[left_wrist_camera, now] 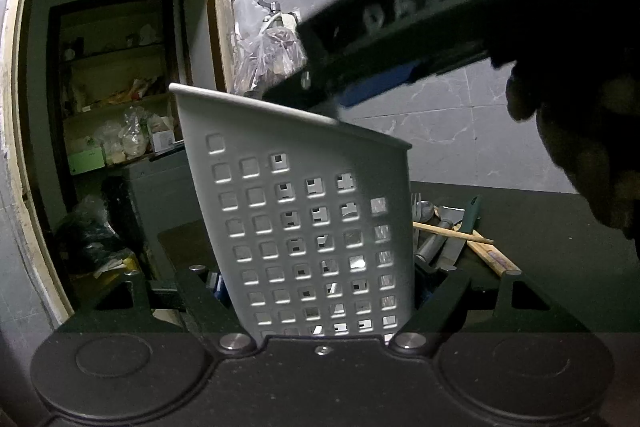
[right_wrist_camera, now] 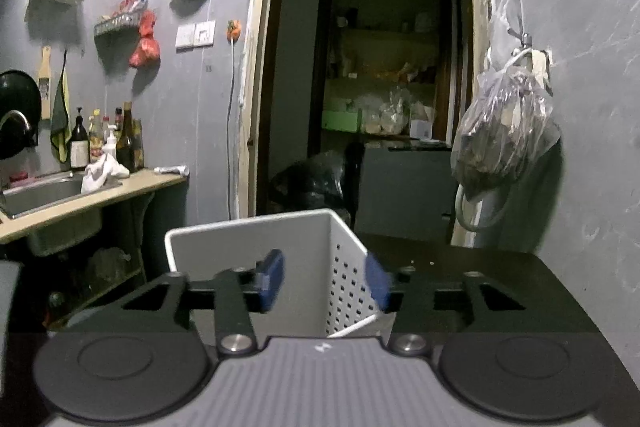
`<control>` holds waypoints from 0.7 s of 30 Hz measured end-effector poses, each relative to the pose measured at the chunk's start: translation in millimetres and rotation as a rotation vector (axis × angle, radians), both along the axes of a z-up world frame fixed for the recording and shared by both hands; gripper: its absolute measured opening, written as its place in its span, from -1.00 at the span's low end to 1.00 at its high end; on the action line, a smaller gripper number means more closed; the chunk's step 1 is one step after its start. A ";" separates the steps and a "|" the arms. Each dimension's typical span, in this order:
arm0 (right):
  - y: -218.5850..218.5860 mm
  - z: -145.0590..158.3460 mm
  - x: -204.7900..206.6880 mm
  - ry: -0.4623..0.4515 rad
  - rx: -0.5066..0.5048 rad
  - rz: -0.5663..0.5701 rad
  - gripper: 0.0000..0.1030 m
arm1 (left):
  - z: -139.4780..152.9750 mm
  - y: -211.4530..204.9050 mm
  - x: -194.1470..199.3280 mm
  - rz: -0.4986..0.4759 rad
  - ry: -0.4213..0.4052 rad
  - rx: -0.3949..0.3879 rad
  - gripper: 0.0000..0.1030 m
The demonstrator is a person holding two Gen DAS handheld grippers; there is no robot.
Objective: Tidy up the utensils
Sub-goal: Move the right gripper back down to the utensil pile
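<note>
A white perforated utensil basket stands tilted on the black table, and my left gripper is shut on its lower part. My right gripper hangs over the basket's rim, held by a hand. In the right wrist view, the right gripper is open above the basket's mouth, with nothing between its blue pads. Behind the basket lies a pile of utensils: forks, a spoon, wooden chopsticks and a green-handled tool.
A grey tiled wall runs along the table's right side, with a plastic bag hanging from a hook. A doorway opens onto shelves behind. To the left are a sink counter and bottles.
</note>
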State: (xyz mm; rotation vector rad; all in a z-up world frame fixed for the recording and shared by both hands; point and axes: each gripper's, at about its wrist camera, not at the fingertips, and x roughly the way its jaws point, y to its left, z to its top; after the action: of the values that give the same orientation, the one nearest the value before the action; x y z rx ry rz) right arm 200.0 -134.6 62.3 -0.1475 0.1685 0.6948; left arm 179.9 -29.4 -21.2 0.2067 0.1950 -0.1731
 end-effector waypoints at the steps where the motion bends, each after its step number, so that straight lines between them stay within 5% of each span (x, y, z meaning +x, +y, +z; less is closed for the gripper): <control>1: -1.7 1.9 -0.5 -0.006 0.008 -0.001 0.19 | -0.3 0.4 -0.2 -0.002 -0.001 0.000 0.54; 5: -16.0 11.9 -2.5 -0.050 0.069 -0.026 0.76 | -1.0 0.9 -0.7 -0.007 -0.006 0.004 0.54; 7: -27.9 17.0 -2.3 -0.077 0.106 -0.062 0.89 | -1.4 1.2 -1.2 -0.008 -0.009 0.008 0.54; 14: -78.8 18.0 14.5 -0.071 0.154 -0.238 0.99 | -2.9 -1.8 0.1 0.001 -0.007 0.012 0.55; 21: -109.5 -17.5 43.3 0.121 0.103 -0.355 0.99 | -3.5 -3.6 -0.2 0.002 -0.007 0.012 0.55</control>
State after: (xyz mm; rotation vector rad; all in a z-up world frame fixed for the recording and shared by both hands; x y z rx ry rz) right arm 243.2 -244.1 44.8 0.0245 0.2665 0.3569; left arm 179.7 -33.1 -24.7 0.2193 0.1889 -0.1689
